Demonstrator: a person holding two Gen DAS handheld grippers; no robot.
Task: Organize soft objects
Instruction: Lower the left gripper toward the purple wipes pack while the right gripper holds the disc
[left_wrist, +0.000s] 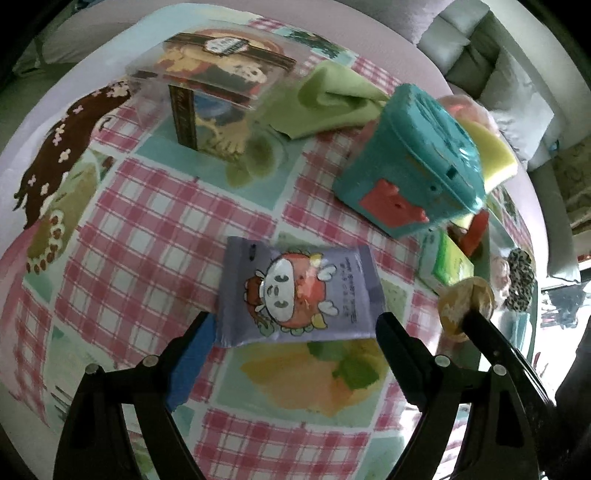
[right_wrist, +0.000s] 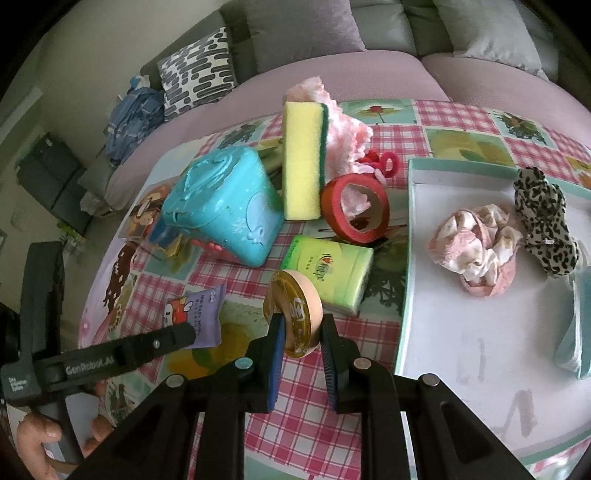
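Right tongs (right_wrist: 300, 341) angle steeply down, clamped on a round gold-lidded tin (right_wrist: 293, 314) lifted above the table (right_wrist: 303, 435). Left tongs (left_wrist: 291, 325) gape wide, tilted down over the purple wipes packet (left_wrist: 295, 291), gripping nothing.

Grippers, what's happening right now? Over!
Right gripper shut on gold tin. Left gripper open around purple packet. Two scrunchies already in tray. Nothing blocking.
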